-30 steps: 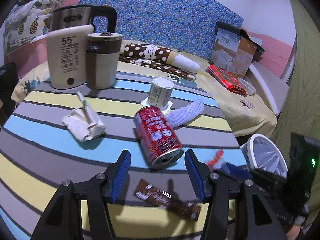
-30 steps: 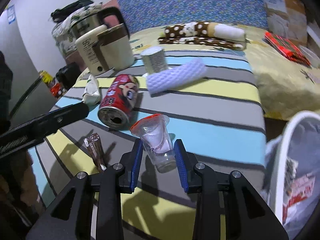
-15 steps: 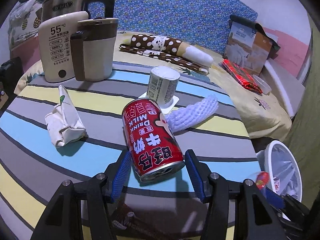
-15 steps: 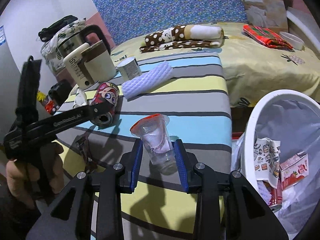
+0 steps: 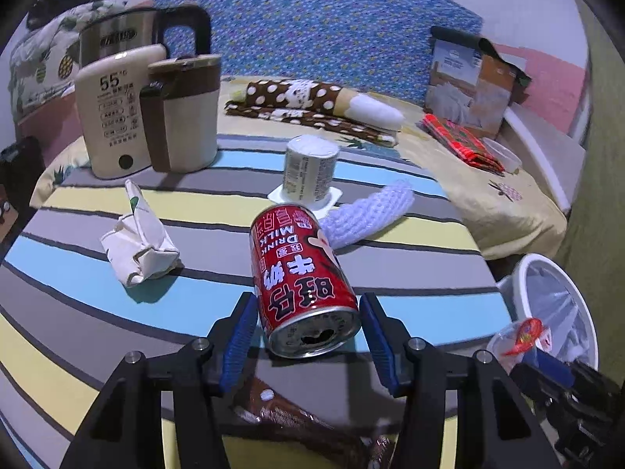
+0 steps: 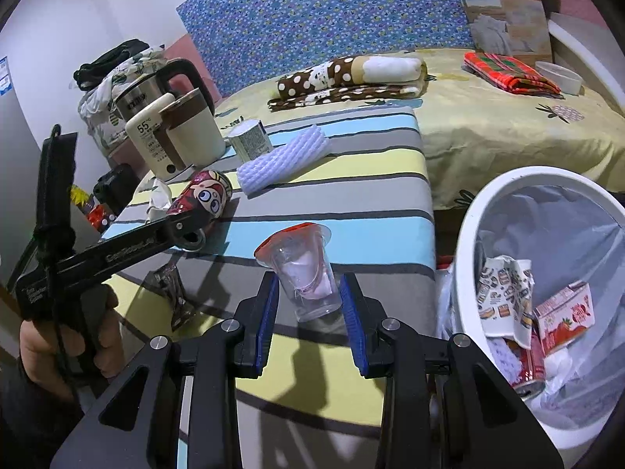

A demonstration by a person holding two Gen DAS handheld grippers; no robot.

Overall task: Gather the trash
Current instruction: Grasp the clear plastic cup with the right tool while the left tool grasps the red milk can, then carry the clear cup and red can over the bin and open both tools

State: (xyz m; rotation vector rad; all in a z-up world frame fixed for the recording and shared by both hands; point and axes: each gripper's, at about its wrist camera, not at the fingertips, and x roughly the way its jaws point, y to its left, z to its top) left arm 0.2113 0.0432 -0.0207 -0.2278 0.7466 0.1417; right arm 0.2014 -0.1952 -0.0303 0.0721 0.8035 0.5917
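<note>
Striped cloth covers the surface (image 5: 97,336) beside a bed (image 6: 508,133). On it a red can (image 5: 302,277) lies on its side between the spread jaws of the left gripper (image 5: 308,336), neither pad touching. The right gripper (image 6: 308,308) has its jaws clenched on a clear cup (image 6: 302,273), held near the bin (image 6: 465,258).

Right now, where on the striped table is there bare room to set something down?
Free: the stripes between the foam sleeve and the table's bin-side edge, and the left-front stretch in front of the crumpled paper. Crowded: the middle, around the red can, yogurt cup and brown wrapper.
</note>
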